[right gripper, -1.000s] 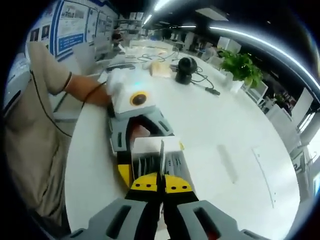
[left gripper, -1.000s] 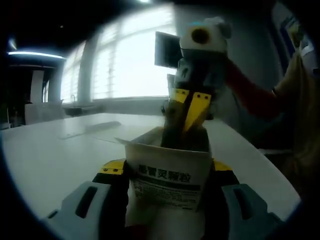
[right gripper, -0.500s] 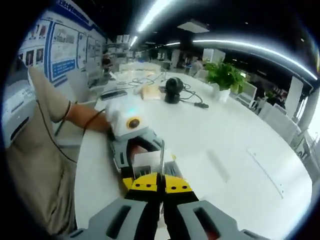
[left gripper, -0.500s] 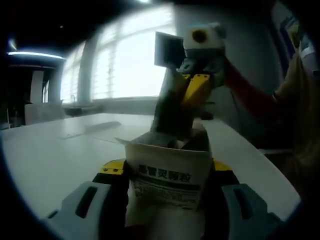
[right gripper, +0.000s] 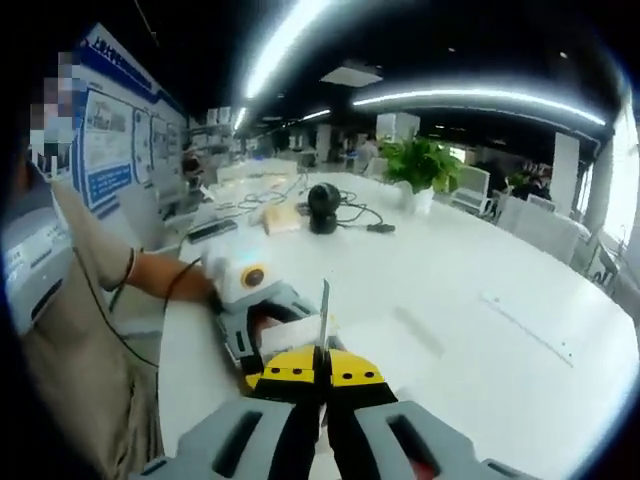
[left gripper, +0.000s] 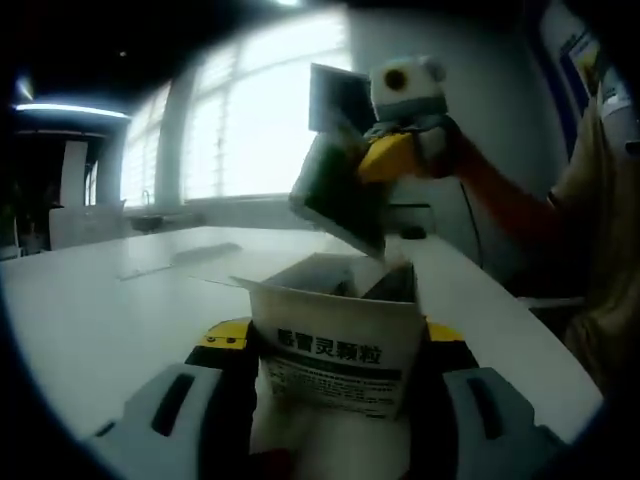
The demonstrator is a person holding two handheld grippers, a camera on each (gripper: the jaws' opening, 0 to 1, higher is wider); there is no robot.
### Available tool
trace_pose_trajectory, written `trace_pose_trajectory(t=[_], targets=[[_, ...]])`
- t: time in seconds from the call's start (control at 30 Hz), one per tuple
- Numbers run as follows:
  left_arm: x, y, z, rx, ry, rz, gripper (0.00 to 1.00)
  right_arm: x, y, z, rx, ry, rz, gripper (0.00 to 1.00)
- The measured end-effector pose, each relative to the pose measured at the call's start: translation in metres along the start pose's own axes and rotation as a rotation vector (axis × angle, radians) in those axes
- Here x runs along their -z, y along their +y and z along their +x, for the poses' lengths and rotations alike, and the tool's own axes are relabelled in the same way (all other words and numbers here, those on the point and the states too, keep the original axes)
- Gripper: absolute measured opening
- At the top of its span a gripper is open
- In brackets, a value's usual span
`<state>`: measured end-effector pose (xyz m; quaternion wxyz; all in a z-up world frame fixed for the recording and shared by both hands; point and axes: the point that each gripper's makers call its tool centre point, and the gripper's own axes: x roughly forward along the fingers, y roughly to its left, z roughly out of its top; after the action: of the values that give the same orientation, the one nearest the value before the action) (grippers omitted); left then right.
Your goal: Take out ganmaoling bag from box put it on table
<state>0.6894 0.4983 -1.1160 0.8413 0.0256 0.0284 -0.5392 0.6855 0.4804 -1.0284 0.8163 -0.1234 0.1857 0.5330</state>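
Lifted clear of box [left gripper: 335,345], bag [left gripper: 335,192] pinched in right gripper [left gripper: 385,160]

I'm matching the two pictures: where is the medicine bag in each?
Left gripper view: the bag hangs above the open box, upper centre, pinched by the right gripper.
Right gripper view: the bag shows edge-on, a thin strip rising at centre.
Shared landmark: the box, held by the left gripper.
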Motion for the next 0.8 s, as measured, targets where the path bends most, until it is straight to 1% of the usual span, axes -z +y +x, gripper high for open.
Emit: trace_pose_trajectory(t=[0.03,0.1,0.23,0.27,0.3,0.33,0.37,0.43,0.5,0.6,0.73,0.8], targets=[[0.000,0.000,0.000,0.000,0.000,0.000,0.51,0.001,-0.004,-0.002,0.009,-0.007,0.009,0.00],[0.001,0.001,0.000,0.000,0.001,0.002,0.51,0.000,-0.010,-0.006,0.032,-0.044,0.059,0.00],[0.001,0.002,0.001,0.000,0.001,0.002,0.51,-0.005,-0.024,-0.018,0.049,-0.148,0.200,0.00],[0.001,0.002,0.001,0.000,0.002,0.002,0.51,-0.005,-0.028,-0.021,0.059,-0.169,0.222,0.00],[0.002,0.002,0.001,-0.001,0.002,0.002,0.51,-0.004,-0.036,-0.024,0.097,-0.188,0.241,0.00],[0.002,0.002,0.001,0.000,0.003,0.003,0.51,-0.002,-0.041,-0.027,0.120,-0.195,0.245,0.00],[0.002,0.002,0.001,-0.001,0.003,0.004,0.51,0.000,-0.043,-0.029,0.121,-0.200,0.261,0.00],[0.002,0.002,0.001,-0.001,0.004,0.006,0.51,0.002,-0.049,-0.032,0.135,-0.236,0.312,0.00],[0.002,0.002,0.001,-0.001,0.005,0.008,0.51,0.004,-0.053,-0.035,0.133,-0.266,0.367,0.00],[0.002,0.001,0.001,-0.001,0.007,0.009,0.51,0.010,-0.062,-0.040,0.142,-0.304,0.450,0.00],[0.003,0.001,0.001,-0.001,0.008,0.010,0.51,0.024,-0.082,-0.044,0.179,-0.343,0.592,0.00],[0.003,0.001,0.001,-0.001,0.009,0.012,0.51,0.034,-0.092,-0.044,0.206,-0.345,0.642,0.00]])
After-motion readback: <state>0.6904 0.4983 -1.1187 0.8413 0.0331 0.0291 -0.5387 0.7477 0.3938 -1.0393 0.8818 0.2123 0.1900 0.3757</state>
